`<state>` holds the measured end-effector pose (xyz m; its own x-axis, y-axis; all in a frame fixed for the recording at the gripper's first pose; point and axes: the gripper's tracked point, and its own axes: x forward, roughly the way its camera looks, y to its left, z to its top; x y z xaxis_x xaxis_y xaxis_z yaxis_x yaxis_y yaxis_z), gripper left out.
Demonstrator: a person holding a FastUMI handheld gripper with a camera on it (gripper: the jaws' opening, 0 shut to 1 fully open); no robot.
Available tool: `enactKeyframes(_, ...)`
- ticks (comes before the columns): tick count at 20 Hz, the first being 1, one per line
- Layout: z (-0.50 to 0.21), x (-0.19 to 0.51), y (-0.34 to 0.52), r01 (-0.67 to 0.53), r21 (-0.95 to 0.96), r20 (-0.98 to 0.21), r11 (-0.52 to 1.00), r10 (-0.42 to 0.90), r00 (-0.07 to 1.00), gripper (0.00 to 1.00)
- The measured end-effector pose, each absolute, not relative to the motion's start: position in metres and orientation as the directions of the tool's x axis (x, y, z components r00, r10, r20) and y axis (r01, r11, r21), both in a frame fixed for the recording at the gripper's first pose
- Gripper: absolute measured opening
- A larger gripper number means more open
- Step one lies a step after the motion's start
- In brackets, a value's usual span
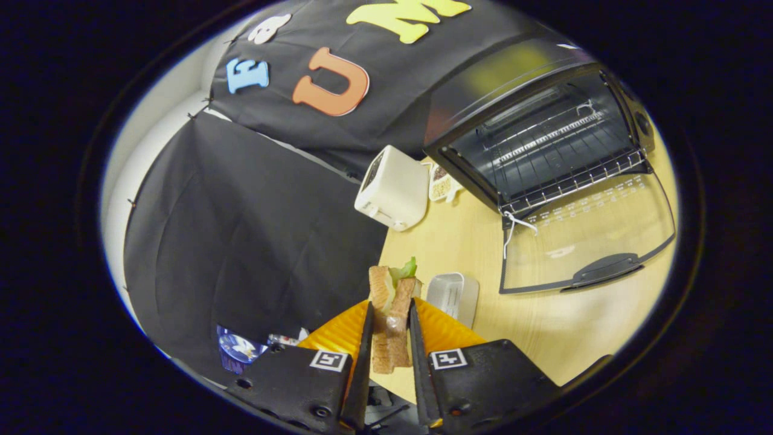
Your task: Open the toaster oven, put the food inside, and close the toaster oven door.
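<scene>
Firmly clamped: sandwich (391,314) between gripper (389,338) fingers; open toaster oven (543,139) beyond.

The sandwich (394,314) is pinched between both fingers of the gripper (389,338), held above the table (543,326). Just beyond it, a small tray (454,295) is seen. Farther back a toaster (392,188) is placed, left of the toaster oven (543,133), whose door (589,235) is laid open on the table.

Black toaster oven (543,139), cream-white toaster (394,188), tan-brown sandwich (392,314) with green lettuce, pale wood table (543,326)
</scene>
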<state>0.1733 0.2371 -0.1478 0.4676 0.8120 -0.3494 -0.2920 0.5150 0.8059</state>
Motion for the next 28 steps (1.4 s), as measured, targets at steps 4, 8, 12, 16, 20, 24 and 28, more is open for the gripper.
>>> enactKeyframes(4,-0.129,0.202,0.206,-0.202,0.884,-0.235,0.421,0.775,0.586,0.36)
enactKeyframes(8,-0.141,0.234,0.161,-0.113,0.915,-0.213,0.388,0.701,0.681,0.36)
enactKeyframes(12,-0.161,0.272,0.112,-0.020,0.928,-0.225,0.372,0.602,0.766,0.36)
enactKeyframes(16,-0.171,0.316,0.080,0.018,0.929,-0.208,0.370,0.481,0.852,0.35)
enactKeyframes(20,-0.172,0.353,0.087,0.020,0.940,-0.184,0.339,0.458,0.870,0.35)
enactKeyframes(24,-0.184,0.389,0.080,0.053,0.937,-0.180,0.345,0.349,0.920,0.36)
enactKeyframes(28,-0.203,0.407,0.071,0.058,0.947,-0.166,0.315,0.327,0.931,0.36)
